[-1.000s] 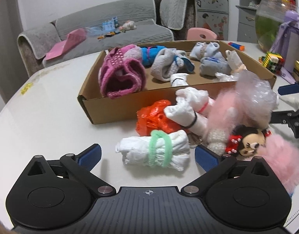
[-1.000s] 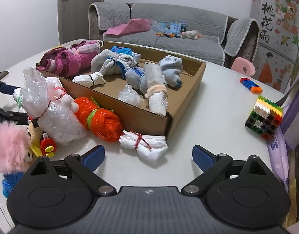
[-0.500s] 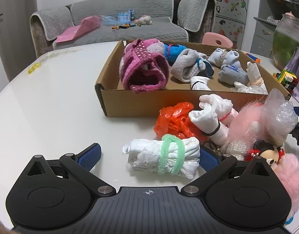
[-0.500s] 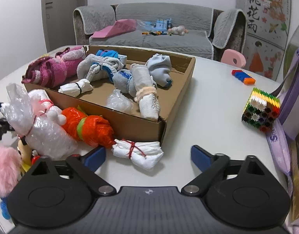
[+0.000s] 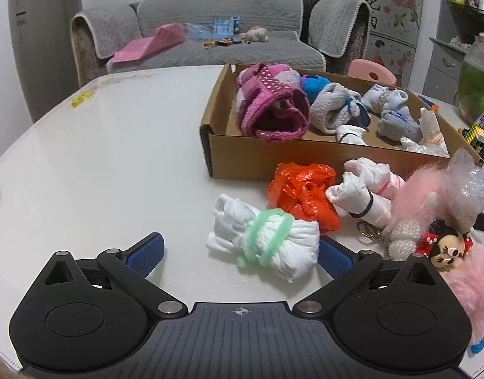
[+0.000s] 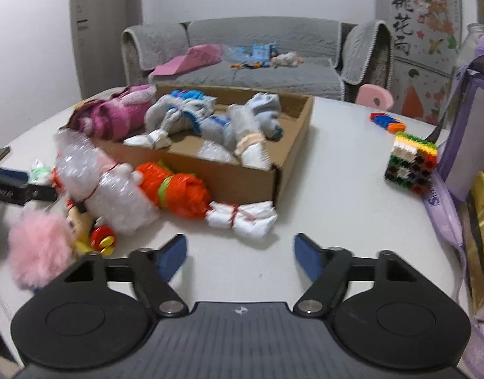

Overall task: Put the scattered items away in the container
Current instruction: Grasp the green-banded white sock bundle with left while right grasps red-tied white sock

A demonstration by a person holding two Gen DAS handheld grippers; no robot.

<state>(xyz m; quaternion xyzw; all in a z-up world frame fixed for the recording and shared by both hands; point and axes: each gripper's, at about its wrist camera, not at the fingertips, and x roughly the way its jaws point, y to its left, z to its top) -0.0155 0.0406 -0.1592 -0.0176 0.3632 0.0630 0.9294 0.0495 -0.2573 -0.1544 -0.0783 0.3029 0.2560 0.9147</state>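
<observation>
A cardboard box [image 5: 273, 161] [image 6: 235, 180] on the white table holds several rolled socks and cloths. In front of it lie an orange bag [image 5: 302, 195] [image 6: 175, 189], a bubble-wrap roll [image 6: 100, 183], a pink fluffy toy [image 5: 469, 284] and a mouse doll [image 5: 447, 249]. My left gripper [image 5: 240, 252] is open; a white bundle tied with a green band [image 5: 267, 243] lies between its fingers, close to the right one. My right gripper [image 6: 240, 252] has its jaws closing with nothing between them. A white bundle with a red tie [image 6: 242, 218] lies just beyond its fingertips.
A coloured block cube [image 6: 410, 164] and a purple bag [image 6: 472, 132] stand at the table's right. A glass jar [image 5: 475, 72] is behind the box. A grey sofa [image 5: 210, 41] lies beyond the table. Bare tabletop stretches left of the box.
The right jaws have narrowed and the red-tied bundle sits closer to them. The left gripper has shifted left and rolled; the green-banded bundle now lies against its right finger.
</observation>
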